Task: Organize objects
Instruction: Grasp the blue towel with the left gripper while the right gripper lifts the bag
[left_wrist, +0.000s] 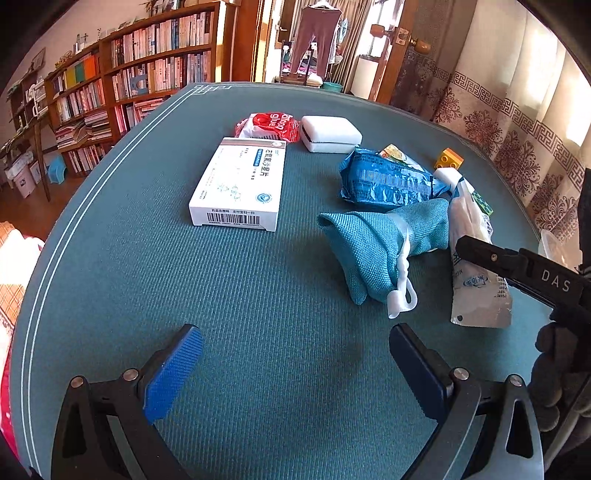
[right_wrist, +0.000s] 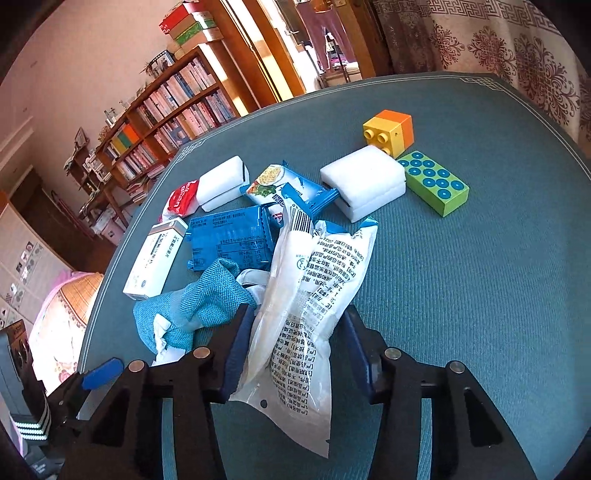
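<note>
On right tongs' (left_wrist: 480, 251) arm, white "DAS" lettering (left_wrist: 556, 280)

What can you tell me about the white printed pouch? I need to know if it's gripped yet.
The white printed pouch is a soft, crinkled plastic packet with black text and a barcode. It lies flat on the green table mat, overlapping the teal cloth bag. The right gripper straddles it; both pads seem to touch.

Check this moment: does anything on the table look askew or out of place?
Yes. The packets lie in a heap: the white packet overlaps the teal cloth pouch and blue packet, and the yellow brick is tipped on its side.
</note>
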